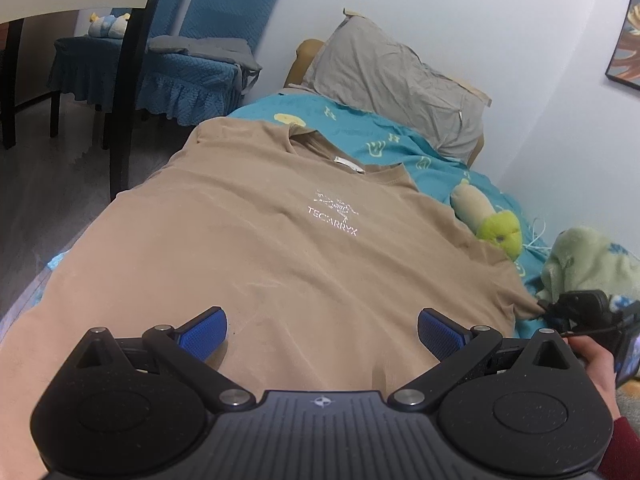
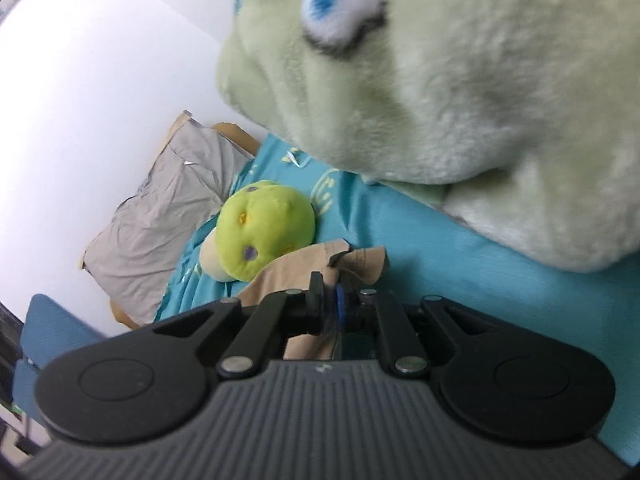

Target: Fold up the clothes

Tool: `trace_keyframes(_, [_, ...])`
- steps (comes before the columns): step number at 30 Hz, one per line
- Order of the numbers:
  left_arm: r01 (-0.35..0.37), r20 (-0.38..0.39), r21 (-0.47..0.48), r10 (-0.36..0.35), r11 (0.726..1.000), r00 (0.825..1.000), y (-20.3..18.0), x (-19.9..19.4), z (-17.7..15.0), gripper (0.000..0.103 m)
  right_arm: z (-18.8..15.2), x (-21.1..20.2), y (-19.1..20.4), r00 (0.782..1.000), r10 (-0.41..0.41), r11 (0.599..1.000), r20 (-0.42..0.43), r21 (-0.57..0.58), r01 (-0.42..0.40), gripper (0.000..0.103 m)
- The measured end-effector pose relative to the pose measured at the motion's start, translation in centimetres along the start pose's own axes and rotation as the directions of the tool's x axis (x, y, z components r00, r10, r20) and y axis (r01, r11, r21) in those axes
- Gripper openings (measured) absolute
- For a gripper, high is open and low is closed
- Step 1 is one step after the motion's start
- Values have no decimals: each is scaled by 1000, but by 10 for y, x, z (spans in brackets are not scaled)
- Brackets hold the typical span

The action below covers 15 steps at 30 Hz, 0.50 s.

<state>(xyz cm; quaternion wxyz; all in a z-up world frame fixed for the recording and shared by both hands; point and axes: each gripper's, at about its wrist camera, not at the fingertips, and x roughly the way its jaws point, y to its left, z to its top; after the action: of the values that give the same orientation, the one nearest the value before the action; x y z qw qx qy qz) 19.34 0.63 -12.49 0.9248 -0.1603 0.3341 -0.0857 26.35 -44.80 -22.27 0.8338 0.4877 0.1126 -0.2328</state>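
The shirt (image 1: 280,248) lies flat and unfolded on the bed (image 1: 400,140), the right claw (image 2: 330,304) pinching its sleeve, the left claw (image 1: 322,330) wide open and empty.

T-shirt (image 1: 280,248) flat on bed (image 1: 400,148) | pillow (image 1: 400,80) behind its collar | plush toy (image 1: 492,220) at its right | chair (image 1: 192,60) left of bed
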Motion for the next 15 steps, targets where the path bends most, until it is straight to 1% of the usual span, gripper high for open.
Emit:
trace_keyframes(1, [-2, 1, 0, 2, 1000, 1000, 0, -1, 0, 103, 1, 3, -2, 999, 4, 1000, -32, 27, -3, 37])
trace_keyframes(2, [-4, 3, 0, 4, 1000, 1000, 0, -1, 0, 103, 2, 7, -5, 998, 11, 998, -63, 59, -7, 74])
trace_keyframes(3, [-7, 3, 1, 7, 1000, 1000, 0, -1, 0, 103, 1, 12, -9, 996, 27, 995, -88, 102, -18, 88])
trace_keyframes(4, [-9, 4, 1, 9, 1000, 1000, 0, -2, 1, 103, -2, 13, -12, 994, 40, 989, -102, 143, -25, 92])
trace_keyframes(5, [-10, 4, 0, 10, 1000, 1000, 0, -2, 0, 103, -4, 16, -14, 991, 52, 984, -120, 176, -30, 91])
trace_keyframes(6, [-12, 4, -3, 12, 1000, 1000, 0, -2, 0, 103, -5, 22, -15, 989, 53, 983, -139, 180, -28, 91])
trace_keyframes(9, [-16, -3, -16, 16, 1000, 1000, 2, 0, 0, 103, -6, 42, -2, 989, 29, 999, -143, 42, -24, 92])
trace_keyframes(12, [-22, -2, -26, 22, 999, 1000, 5, 4, 2, 103, -8, 65, 7, 990, 18, 995, -138, -99, -32, 92])
trace_keyframes(13, [-24, 0, -31, 24, 999, 1000, 6, 5, 3, 103, -8, 69, 8, 991, 20, 993, -135, -113, -35, 91])
trace_keyframes(14, [-27, 5, -35, 27, 999, 1000, 7, 6, 4, 103, -6, 71, 10, 990, 37, 993, -137, -108, -52, 84])
trace_keyframes(15, [-31, 11, -36, 31, 999, 999, 8, 7, 6, 103, -4, 74, 13, 988, 55, 991, -145, -114, -72, 67])
